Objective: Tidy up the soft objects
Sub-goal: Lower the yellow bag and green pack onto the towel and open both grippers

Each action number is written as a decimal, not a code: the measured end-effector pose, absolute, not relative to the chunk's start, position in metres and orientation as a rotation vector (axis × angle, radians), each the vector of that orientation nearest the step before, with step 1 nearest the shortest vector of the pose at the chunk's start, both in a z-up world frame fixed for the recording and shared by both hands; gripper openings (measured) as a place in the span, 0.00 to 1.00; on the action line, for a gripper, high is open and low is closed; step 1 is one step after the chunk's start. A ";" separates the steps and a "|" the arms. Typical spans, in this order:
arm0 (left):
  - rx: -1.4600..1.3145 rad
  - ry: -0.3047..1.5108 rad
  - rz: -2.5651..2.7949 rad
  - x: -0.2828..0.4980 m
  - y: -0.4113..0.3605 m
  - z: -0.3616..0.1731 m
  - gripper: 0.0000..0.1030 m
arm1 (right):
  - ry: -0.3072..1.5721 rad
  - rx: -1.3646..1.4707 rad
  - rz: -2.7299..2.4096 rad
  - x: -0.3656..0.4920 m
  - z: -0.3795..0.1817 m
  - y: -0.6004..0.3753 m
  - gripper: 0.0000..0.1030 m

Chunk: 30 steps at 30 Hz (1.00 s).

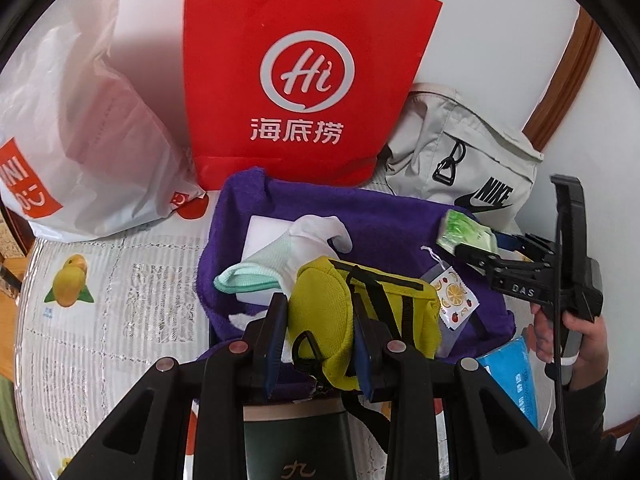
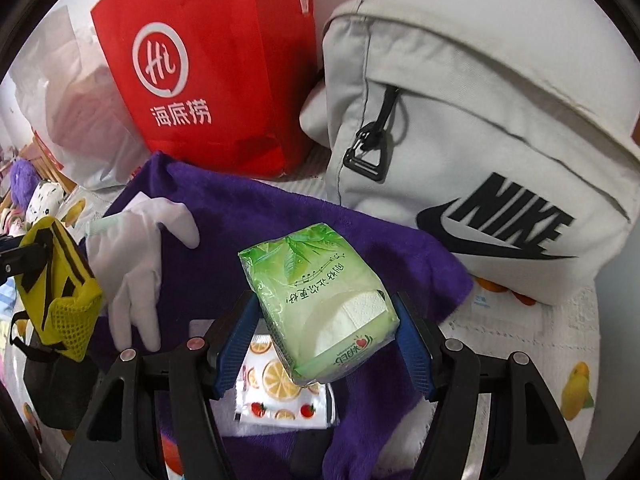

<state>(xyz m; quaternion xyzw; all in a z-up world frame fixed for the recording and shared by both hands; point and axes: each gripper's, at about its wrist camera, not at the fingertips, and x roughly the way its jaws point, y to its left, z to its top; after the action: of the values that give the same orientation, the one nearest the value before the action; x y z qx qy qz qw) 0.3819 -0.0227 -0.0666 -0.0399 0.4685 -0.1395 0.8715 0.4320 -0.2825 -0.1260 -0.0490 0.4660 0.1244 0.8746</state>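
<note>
Left gripper (image 1: 316,332), its blue pads closed narrowly on a yellow pouch (image 1: 344,316) with black straps, hangs over a purple towel (image 1: 384,236); ahead of its fingers lie a white glove (image 1: 308,240) and, beyond, a red paper bag (image 1: 300,72) flanked by a white plastic bag (image 1: 80,128). Right gripper (image 2: 328,340), jaws set wide, clamps a green tissue pack (image 2: 320,304) by its sides above the same towel, with a fruit-printed packet (image 2: 280,392) beneath and a grey backpack (image 2: 480,132) beyond it
</note>
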 end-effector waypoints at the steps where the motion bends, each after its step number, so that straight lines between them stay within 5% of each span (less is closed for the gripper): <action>1: -0.077 0.982 -0.288 0.383 -0.024 -0.068 0.28 | 0.983 -0.100 0.266 0.435 -0.129 -0.282 0.65; 13: -0.017 1.012 -0.298 0.401 -0.042 -0.079 0.28 | 1.083 -0.136 0.298 0.468 -0.157 -0.278 0.66; 17: -0.008 1.021 -0.309 0.407 -0.049 -0.083 0.28 | 1.108 -0.142 0.300 0.470 -0.161 -0.280 0.83; 30: 0.006 1.060 -0.351 0.427 -0.077 -0.107 0.29 | 0.948 -0.137 0.235 0.409 -0.111 -0.300 0.83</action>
<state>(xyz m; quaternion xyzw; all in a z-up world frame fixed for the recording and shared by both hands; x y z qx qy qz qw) 0.4272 -0.0766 -0.1072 0.0028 0.5028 -0.1665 0.8482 0.4089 -0.2998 -0.1109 -0.0658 0.4552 0.1129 0.8808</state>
